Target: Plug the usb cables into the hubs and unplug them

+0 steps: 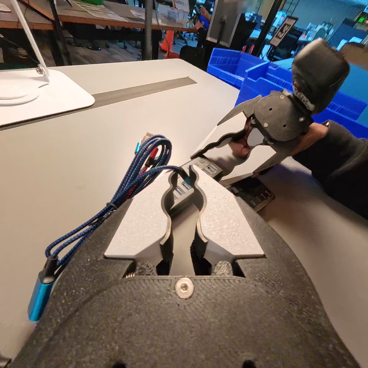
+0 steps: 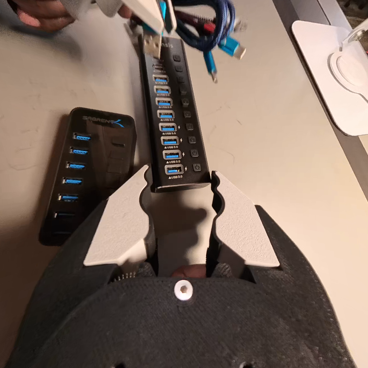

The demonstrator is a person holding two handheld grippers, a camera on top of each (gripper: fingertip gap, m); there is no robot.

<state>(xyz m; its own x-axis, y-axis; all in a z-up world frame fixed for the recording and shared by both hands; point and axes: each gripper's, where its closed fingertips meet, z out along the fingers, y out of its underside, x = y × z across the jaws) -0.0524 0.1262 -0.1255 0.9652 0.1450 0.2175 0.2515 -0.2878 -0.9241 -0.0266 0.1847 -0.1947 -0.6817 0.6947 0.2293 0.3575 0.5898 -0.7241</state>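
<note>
The long hub (image 2: 175, 117) lies flat on the table (image 2: 268, 159), its long axis running straight away from the right gripper (image 2: 180, 175), whose fingers clasp its near end. It is black, with a row of blue ports beside small buttons. At its far end the left gripper (image 1: 184, 175) pinches a silver USB plug (image 2: 152, 45), pointing down at the hub's farthest port. A shorter hub (image 2: 89, 171) lies just left.

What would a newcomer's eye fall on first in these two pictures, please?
Probably the long black hub mid-table, its near end between the fingers of the right hand-held gripper, with a row of blue ports. At its far end, the left hand-held gripper holds a USB plug over the top ports, braided blue and red cables trailing behind. A shorter hub lies alongside.
</note>
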